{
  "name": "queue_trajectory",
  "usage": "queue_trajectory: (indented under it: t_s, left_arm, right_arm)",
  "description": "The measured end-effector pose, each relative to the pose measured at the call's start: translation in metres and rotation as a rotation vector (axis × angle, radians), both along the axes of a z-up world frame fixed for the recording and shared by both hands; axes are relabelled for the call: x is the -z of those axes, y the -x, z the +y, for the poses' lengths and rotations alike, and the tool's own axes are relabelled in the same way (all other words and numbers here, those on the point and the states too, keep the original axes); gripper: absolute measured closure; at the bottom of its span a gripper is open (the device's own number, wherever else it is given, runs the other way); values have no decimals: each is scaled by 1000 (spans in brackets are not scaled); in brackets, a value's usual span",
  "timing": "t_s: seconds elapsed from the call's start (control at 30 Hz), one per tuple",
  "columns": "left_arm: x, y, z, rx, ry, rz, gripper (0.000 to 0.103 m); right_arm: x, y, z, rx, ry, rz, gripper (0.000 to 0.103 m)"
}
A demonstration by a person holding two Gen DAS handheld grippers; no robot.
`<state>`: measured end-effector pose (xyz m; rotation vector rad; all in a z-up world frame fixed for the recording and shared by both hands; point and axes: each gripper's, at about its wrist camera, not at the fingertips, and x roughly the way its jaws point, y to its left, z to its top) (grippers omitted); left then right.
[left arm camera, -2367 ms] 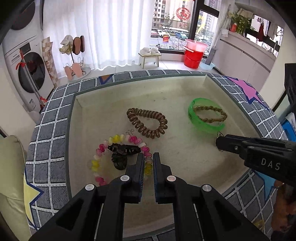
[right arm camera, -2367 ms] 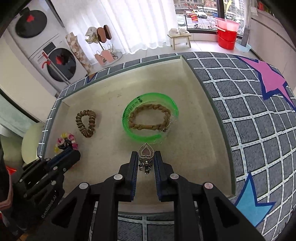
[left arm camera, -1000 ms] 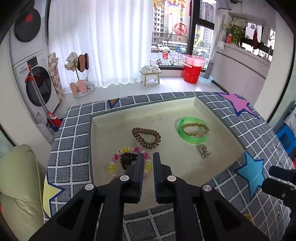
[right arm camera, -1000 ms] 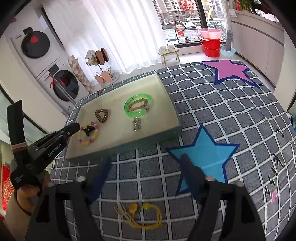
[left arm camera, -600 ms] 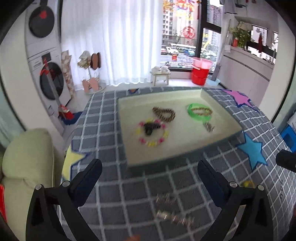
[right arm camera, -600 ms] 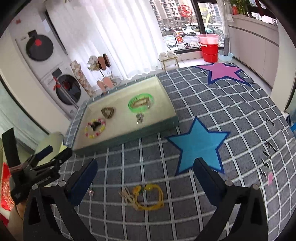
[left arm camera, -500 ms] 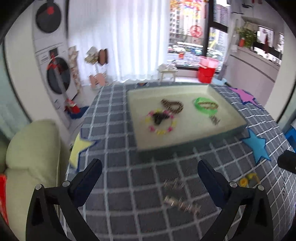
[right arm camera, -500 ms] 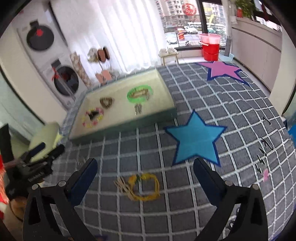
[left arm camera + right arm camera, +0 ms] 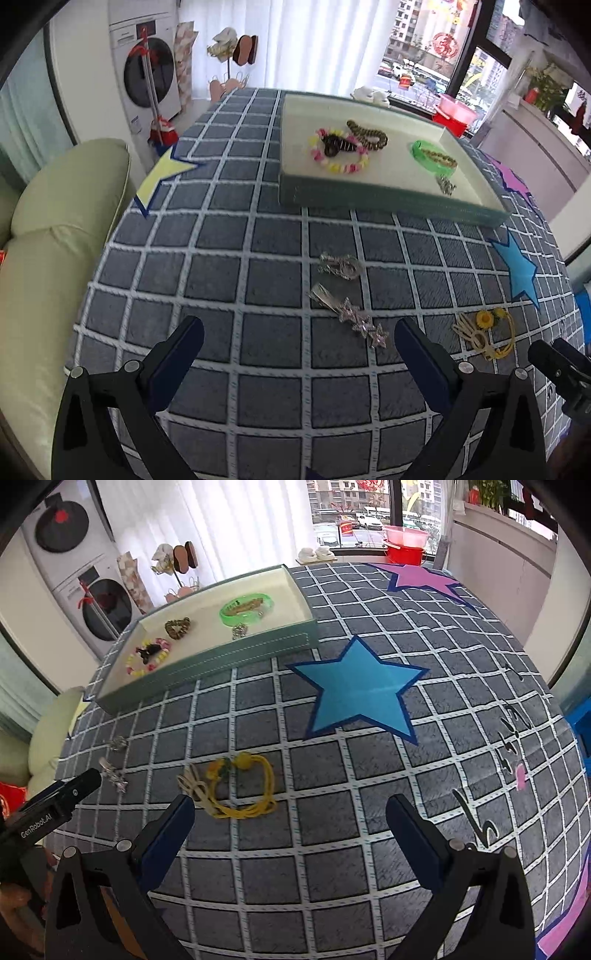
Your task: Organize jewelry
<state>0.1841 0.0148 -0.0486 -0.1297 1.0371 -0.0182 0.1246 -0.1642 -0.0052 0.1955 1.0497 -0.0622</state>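
A shallow teal tray (image 9: pixel 388 195) with a cream floor holds a pastel bead bracelet with a black clip (image 9: pixel 339 149), a brown coil tie (image 9: pixel 367 133), a green bangle (image 9: pixel 433 159) and a silver pendant (image 9: pixel 446 185). On the checked cloth lie a silver star hair clip (image 9: pixel 349 318), a silver ornament (image 9: pixel 339 264) and a yellow flower hair tie (image 9: pixel 484 333). My left gripper (image 9: pixel 300 345) is open just in front of the star clip. My right gripper (image 9: pixel 290 818) is open, the yellow tie (image 9: pixel 236 788) just beyond its left finger. The tray (image 9: pixel 236 653) lies farther back.
The table is covered by a grey checked cloth with a blue star (image 9: pixel 358 690), a purple star (image 9: pixel 421 578) and a yellow star (image 9: pixel 162 173). A pale green sofa (image 9: pixel 48 229) stands at the left. A washing machine (image 9: pixel 147 74) stands behind.
Both grippers have pulled back from the tray and opened wide. The right one let go of the silver pendant inside the tray. Both now hover low over the loose pieces on the cloth.
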Motion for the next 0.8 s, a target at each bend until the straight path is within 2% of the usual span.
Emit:
queue_trajectory:
  t_s: [0.07,0.17,0.43,0.6,0.73,0.8]
  left_arm:
    - [0,1,-4,-11,2,11,0]
    - [0,2,-10,-44,-8,16,0]
    - [8,-3,-11,-110,-24,57,0]
    - [7,-4,-19,-92,-55,42,0]
    - [7,-2,-28,-58,-96,29,6]
    - [5,0,-30,-38,-97,12,17]
  right_arm:
    - [3,-2,0,-5,9,2,1]
    - [7,-8,3,-43,33,6,7]
    - [15,-28,18,-216,117,6,13]
    - [25,-40,31,-321,145,28,22]
    - [25,-44,37,-369,147,11,25]
    - [25,-42,40,-382,145,0,39]
